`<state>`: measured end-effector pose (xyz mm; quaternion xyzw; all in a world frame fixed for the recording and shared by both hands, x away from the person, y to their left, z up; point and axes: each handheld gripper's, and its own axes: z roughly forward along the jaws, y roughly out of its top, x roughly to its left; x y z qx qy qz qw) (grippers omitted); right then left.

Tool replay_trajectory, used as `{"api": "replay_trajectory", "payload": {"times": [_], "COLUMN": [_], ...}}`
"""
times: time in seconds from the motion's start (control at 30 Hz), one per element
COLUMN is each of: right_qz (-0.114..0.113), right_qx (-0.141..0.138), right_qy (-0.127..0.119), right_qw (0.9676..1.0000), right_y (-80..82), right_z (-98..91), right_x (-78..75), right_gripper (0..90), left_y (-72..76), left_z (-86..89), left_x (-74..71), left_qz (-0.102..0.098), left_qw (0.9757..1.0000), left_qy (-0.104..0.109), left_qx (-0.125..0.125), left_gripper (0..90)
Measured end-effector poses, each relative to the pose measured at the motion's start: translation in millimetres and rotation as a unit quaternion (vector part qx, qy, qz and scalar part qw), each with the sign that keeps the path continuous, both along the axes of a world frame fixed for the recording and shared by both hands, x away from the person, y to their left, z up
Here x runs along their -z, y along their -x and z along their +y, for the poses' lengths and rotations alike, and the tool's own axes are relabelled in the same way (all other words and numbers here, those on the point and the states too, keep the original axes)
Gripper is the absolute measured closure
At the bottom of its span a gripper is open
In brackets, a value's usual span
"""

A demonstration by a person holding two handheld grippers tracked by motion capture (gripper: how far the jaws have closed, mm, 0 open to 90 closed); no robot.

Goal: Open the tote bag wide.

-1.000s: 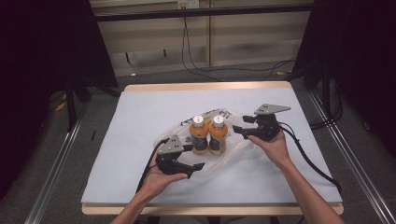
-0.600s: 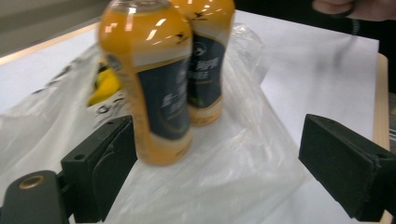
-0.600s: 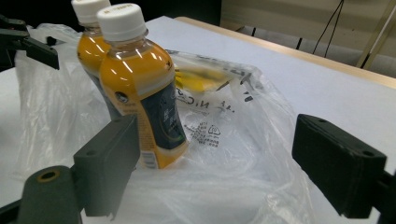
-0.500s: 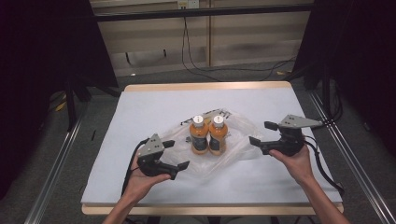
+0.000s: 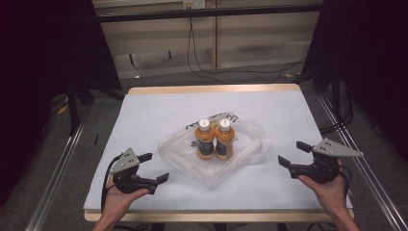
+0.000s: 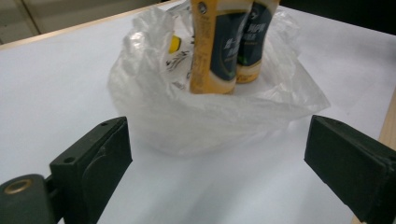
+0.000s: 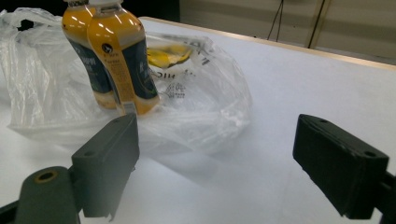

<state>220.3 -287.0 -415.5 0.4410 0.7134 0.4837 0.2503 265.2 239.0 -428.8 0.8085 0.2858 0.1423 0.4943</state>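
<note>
Two orange juice bottles [image 5: 204,139] [image 5: 223,138] with white caps stand upright side by side inside a clear plastic bag [image 5: 250,144] at mid-table. The bag lies slumped low around their bases. My left gripper [image 5: 156,167] is near the front left, well clear of the bag. Its jaws have just been opening and hold nothing. My right gripper [image 5: 291,154] is off to the bag's right, its jaws also just opened and empty. The left gripper view looks between open jaws [image 6: 217,158] at the bag [image 6: 187,121] and bottles [image 6: 212,51]. The right gripper view shows the same past its own jaws [image 7: 215,154].
The white table top [image 5: 144,110] has a wooden rim. Metal rails run along both sides of the table, and cables hang at the back. The bag carries black print and a yellow patch [image 7: 163,56] behind the bottles.
Both grippers have drawn away from the bag, the left toward the front left, the right out to the right, and their jaws have widened. The bag's edges have settled outward.
</note>
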Motion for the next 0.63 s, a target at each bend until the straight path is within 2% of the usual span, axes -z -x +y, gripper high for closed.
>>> {"api": "replay_trajectory", "payload": {"times": [0.23, 0.33, 0.4, 0.43, 0.47, 0.53, 0.57, 0.6, 0.63], "right_qz": [0.003, 0.007, 0.011, 0.014, 0.014, 0.013, 0.013, 0.013, 0.013], "right_qx": [0.023, 0.036, 0.044, 0.047, 0.047, 0.056, 0.063, 0.065, 0.068], "right_qy": [0.005, -0.021, -0.024, -0.026, -0.026, -0.029, -0.033, -0.035, -0.031], "right_qw": [0.9997, 0.9991, 0.9987, 0.9985, 0.9985, 0.9979, 0.9974, 0.9972, 0.9971], "right_y": [26.6, 34.4, 39.0, 40.5, 40.5, 42.0, 40.8, 39.8, 39.0], "right_z": [-13.8, -23.9, -30.0, -32.7, -32.7, -36.6, -39.8, -40.6, -40.5], "right_x": [8.2, 14.2, 18.4, 19.9, 19.9, 21.9, 23.3, 24.0, 24.8], "right_gripper": [13.5, 13.6, 13.6, 13.5, 13.5, 12.8, 12.1, 10.8, 10.2], "left_y": [9.4, 12.4, 18.6, 18.6, 19.2, 20.2, 19.4, 18.2, 17.5], "left_z": [22.6, 29.7, 39.1, 39.1, 40.3, 40.8, 41.4, 41.3, 40.9], "left_x": [7.6, 11.5, 25.2, 25.2, 26.6, 24.5, 23.2, 22.9, 23.6], "left_qz": [0.009, 0.011, 0.023, 0.023, 0.031, 0.024, 0.020, 0.021, 0.020], "left_qw": [0.9995, 0.9991, 0.9984, 0.9984, 0.9986, 0.9989, 0.9991, 0.9990, 0.9989], "left_qy": [0.011, 0.014, 0.010, 0.010, -0.003, -0.002, 0.015, 0.014, 0.003], "left_qx": [-0.028, -0.039, -0.050, -0.050, -0.043, -0.040, -0.034, -0.036, -0.043], "left_gripper": [5.3, 4.8, 3.8, 3.8, 3.8, 2.9, 2.4, 2.7, 2.5]}}
